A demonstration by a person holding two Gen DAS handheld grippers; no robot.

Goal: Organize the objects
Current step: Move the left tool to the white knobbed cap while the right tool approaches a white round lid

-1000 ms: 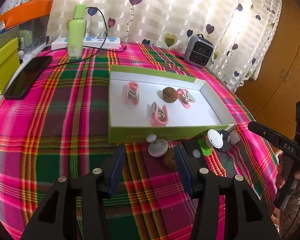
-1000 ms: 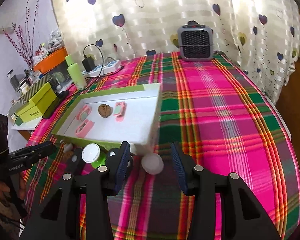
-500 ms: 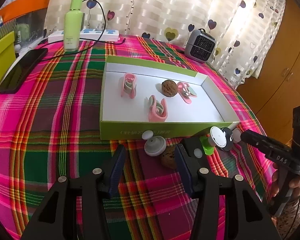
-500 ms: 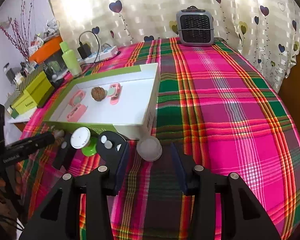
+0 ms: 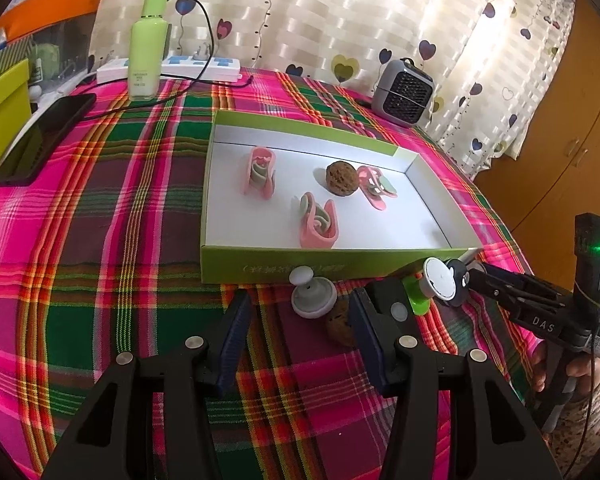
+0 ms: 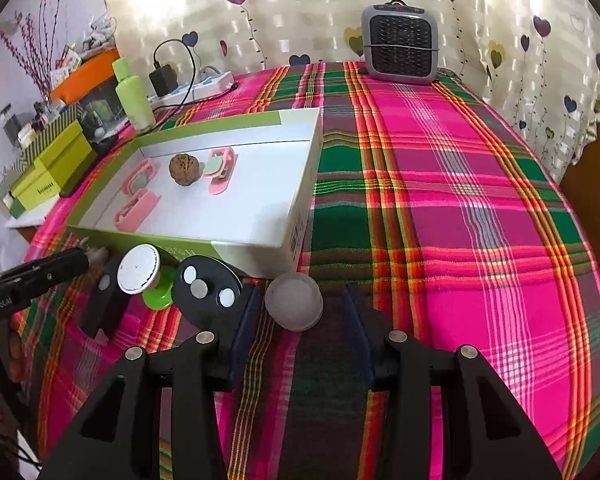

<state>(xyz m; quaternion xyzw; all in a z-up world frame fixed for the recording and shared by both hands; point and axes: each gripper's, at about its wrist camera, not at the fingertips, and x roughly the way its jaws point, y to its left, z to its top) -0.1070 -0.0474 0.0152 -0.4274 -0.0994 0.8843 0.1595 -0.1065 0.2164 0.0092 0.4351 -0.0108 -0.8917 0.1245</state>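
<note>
A green tray [image 5: 300, 269] with a white floor holds three pink clips [image 5: 318, 226] and a walnut [image 5: 342, 178]. On the plaid cloth before it lie a grey suction knob [image 5: 312, 298], a second walnut [image 5: 338, 322] half hidden by my finger, a white disc on a green base [image 5: 436, 280] and a black disc [image 6: 206, 288]. My left gripper [image 5: 300, 332] hovers open just short of the knob and walnut. My right gripper [image 6: 300, 328] is open, with a frosted white round cap [image 6: 294, 300] at its fingertips, untouched. It also shows as the right gripper [image 5: 480, 276] beside the black disc.
At the back stand a green bottle [image 5: 148, 48], a power strip [image 5: 168, 68] with a cable and a small grey heater [image 6: 400, 48]. A phone [image 5: 44, 136] and yellow-green boxes [image 6: 48, 168] lie left of the tray. The cloth right of the tray [image 6: 300, 216] is bare.
My right gripper has sunk toward the cloth and closed in on the white round cap, which now sits at its fingertips. My left gripper has barely shifted. Both stay open.
</note>
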